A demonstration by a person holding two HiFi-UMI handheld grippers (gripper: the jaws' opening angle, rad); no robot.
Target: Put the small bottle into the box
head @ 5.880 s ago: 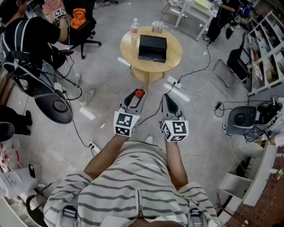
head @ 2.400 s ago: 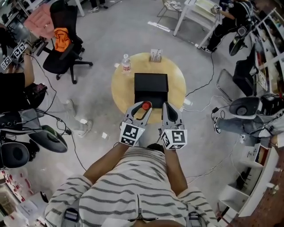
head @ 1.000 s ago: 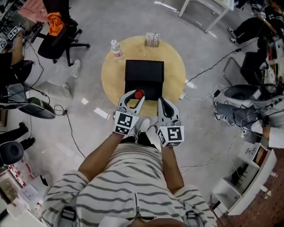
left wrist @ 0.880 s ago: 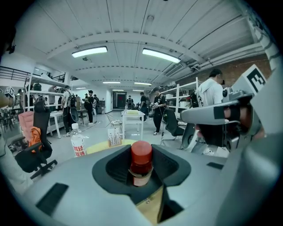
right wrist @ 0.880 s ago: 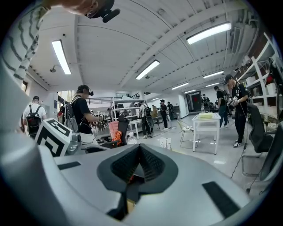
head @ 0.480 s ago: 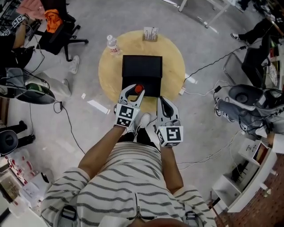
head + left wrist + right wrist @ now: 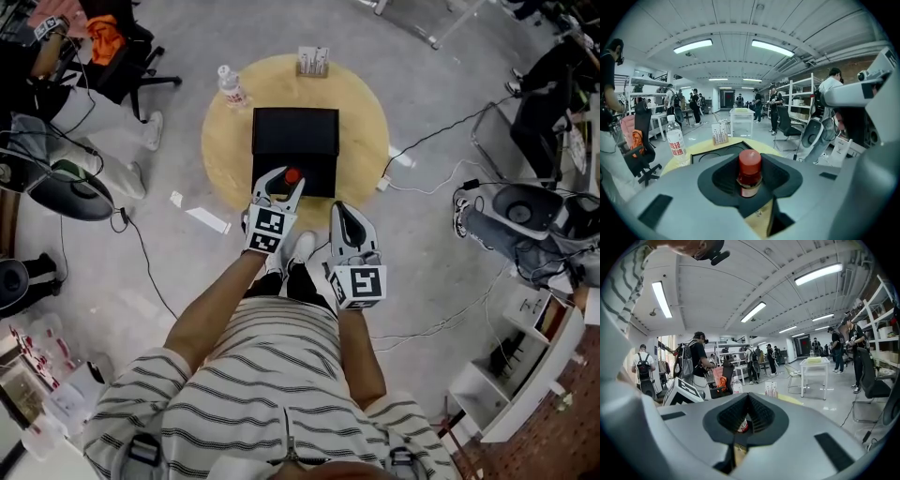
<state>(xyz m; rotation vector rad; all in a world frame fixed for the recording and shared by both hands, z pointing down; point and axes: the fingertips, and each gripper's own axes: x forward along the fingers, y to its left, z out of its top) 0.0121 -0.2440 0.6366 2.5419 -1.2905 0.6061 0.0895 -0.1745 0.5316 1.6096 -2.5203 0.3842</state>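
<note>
My left gripper (image 7: 284, 180) is shut on the small bottle (image 7: 292, 176), a red-capped bottle standing upright in the jaw notch (image 7: 749, 172). It hangs over the near edge of the black box (image 7: 295, 141), which lies in the middle of the round wooden table (image 7: 361, 122). In the left gripper view the box (image 7: 710, 154) shows just beyond the jaws. My right gripper (image 7: 340, 211) is shut with nothing in it, lower right of the left one and short of the table. Through its notch I glimpse the small bottle (image 7: 744, 426).
A clear water bottle (image 7: 230, 88) stands at the table's far left edge and a small card holder (image 7: 313, 60) at its far edge. Cables (image 7: 141, 262) trail over the floor. Office chairs (image 7: 112, 56) and people are at the left, shelving (image 7: 525, 356) at the right.
The table has come closer as the person walked up to it. My left gripper has carried the small bottle forward to the box's near edge. The right gripper stays behind, shut.
</note>
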